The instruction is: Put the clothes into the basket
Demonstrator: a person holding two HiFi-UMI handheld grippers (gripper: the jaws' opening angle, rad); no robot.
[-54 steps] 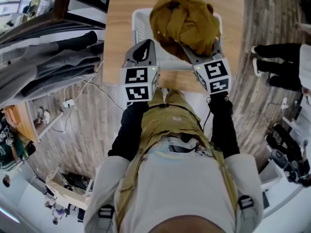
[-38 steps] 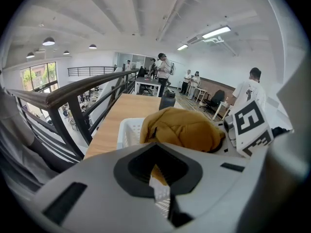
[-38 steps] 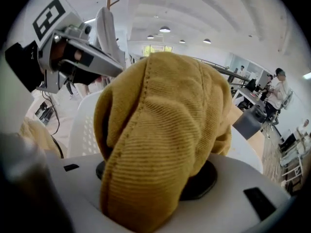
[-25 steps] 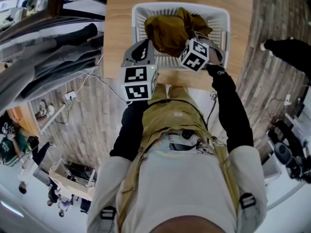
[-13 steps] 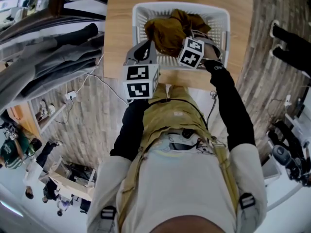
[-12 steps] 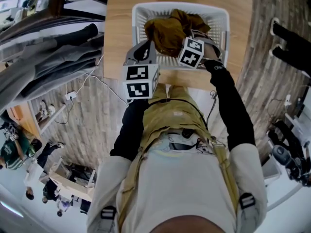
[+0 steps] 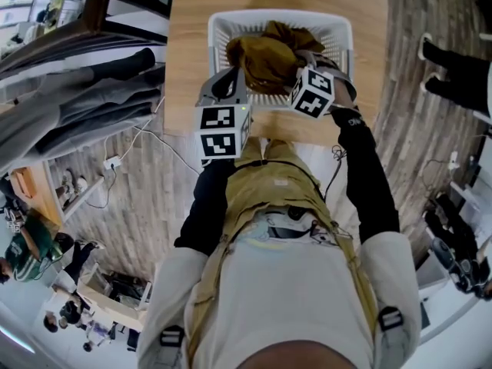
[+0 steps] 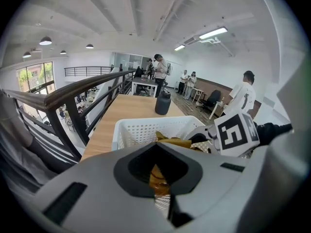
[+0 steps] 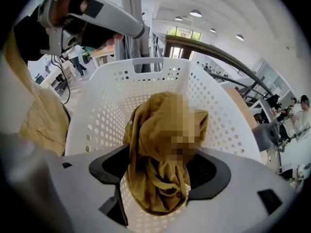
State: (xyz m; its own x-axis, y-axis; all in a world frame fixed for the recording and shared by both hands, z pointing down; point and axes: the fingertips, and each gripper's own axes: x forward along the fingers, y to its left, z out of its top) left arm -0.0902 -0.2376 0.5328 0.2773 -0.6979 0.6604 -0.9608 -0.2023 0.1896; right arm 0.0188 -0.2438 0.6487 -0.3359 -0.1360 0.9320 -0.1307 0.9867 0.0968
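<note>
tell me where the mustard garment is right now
In the head view the mustard garment is bunched at top centre inside the white basket, which stands on the wooden table.

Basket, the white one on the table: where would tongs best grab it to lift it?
Probably at the handle slot cut under the rim of the basket, in its end wall, coming down from above: one jaw could pass through the slot, the other stay outside, pinching the thin upright rim. Elsewhere the walls offer only small holes.
</note>
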